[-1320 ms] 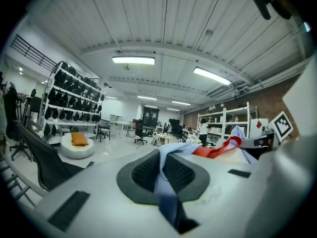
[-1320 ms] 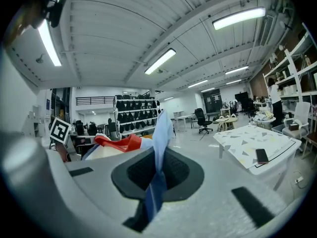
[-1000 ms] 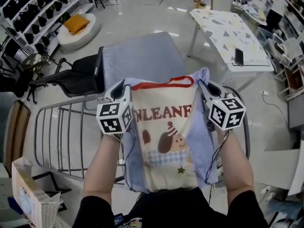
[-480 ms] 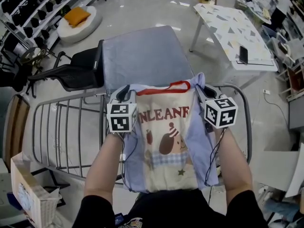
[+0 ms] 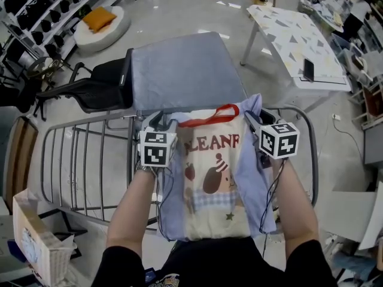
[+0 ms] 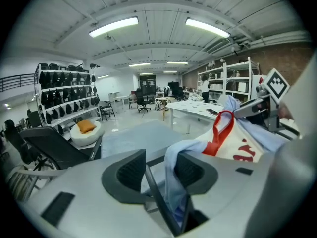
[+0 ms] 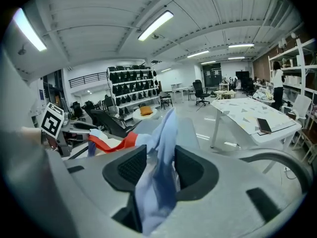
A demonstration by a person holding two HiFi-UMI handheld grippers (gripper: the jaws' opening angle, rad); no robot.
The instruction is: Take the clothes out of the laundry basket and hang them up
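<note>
**Both tongs released at the rack**

Head view: the cream printed shirt (image 5: 212, 172), with red collar and blue sleeves, lay draped mid-frame over the grey wire drying rack (image 5: 90, 126).

Left gripper view: the left gripper (image 6: 161, 168) had just been opening, with soft blue cloth slack between its ribbed pads.

Right gripper view: the right gripper (image 7: 161, 170) had likewise let go. The hanging looked nearly done.

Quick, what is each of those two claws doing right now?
Left gripper: open, jaws just opened; the shirt lies loose between them.
Right gripper: open, jaws just opened; the shirt hangs loose between them.
</note>
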